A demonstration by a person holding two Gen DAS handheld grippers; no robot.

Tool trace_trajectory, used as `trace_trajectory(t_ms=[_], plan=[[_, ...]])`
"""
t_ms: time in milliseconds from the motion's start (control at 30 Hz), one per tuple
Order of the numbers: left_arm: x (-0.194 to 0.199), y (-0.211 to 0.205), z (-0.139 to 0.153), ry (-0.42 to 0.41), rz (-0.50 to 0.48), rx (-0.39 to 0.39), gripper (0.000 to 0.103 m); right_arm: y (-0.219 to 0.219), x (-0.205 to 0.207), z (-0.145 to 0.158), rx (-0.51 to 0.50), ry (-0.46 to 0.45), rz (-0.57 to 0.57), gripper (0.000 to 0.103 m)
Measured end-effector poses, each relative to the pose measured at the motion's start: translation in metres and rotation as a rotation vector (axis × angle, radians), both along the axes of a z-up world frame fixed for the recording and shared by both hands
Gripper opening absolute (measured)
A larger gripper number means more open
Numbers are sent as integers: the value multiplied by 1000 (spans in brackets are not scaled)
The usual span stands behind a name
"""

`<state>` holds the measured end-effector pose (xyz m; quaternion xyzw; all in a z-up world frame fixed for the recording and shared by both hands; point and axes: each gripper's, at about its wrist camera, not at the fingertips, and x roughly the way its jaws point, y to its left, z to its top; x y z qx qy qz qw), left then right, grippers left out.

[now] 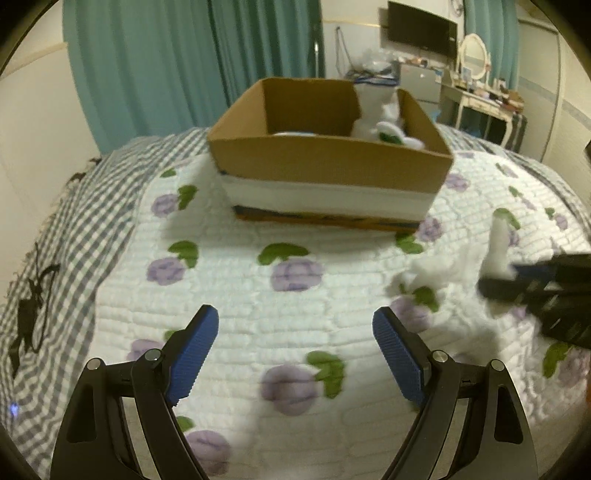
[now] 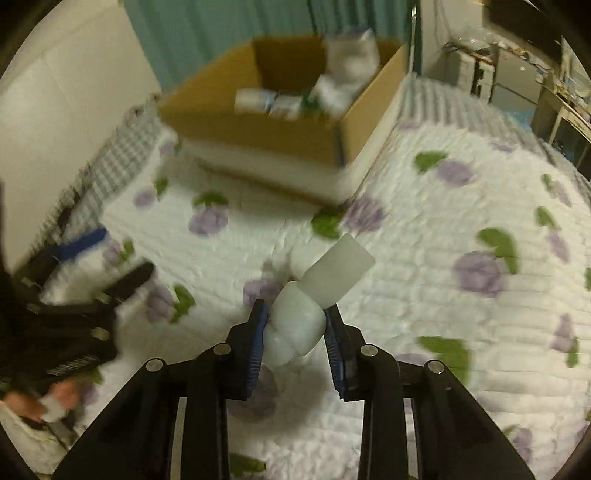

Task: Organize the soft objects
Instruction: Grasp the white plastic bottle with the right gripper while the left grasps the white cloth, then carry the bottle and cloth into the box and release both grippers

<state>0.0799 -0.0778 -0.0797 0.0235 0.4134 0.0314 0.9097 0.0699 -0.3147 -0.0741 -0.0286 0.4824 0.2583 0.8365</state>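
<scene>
My right gripper (image 2: 295, 317) is shut on a soft white object (image 2: 299, 325) with a flat white end (image 2: 338, 271), held above the floral quilt (image 2: 424, 277). In the left wrist view it shows at the right edge (image 1: 517, 280), with the white object (image 1: 496, 247) blurred. My left gripper (image 1: 293, 328) is open and empty above the quilt (image 1: 258, 236); it also shows at the left of the right wrist view (image 2: 110, 254). An open cardboard box (image 1: 328, 162) stands ahead on the bed, holding white soft items (image 1: 380, 122); it also shows in the right wrist view (image 2: 266, 136).
A grey checked blanket (image 1: 74, 221) lies along the bed's left side. Teal curtains (image 1: 166, 66) hang behind the box. A dressing table with a mirror (image 1: 476, 85) and a wall screen (image 1: 421, 31) stand at the far right.
</scene>
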Motion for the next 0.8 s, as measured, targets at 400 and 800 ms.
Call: trace_trajectory(t_ms=[400,800], plan=[[32,-88,-26,90,-97,-109,87,-43,37,22,-28,-114,-103,30],[83,-100,-57,133,-44,-232,57,-59,62,-4,2,-62,-105,30]])
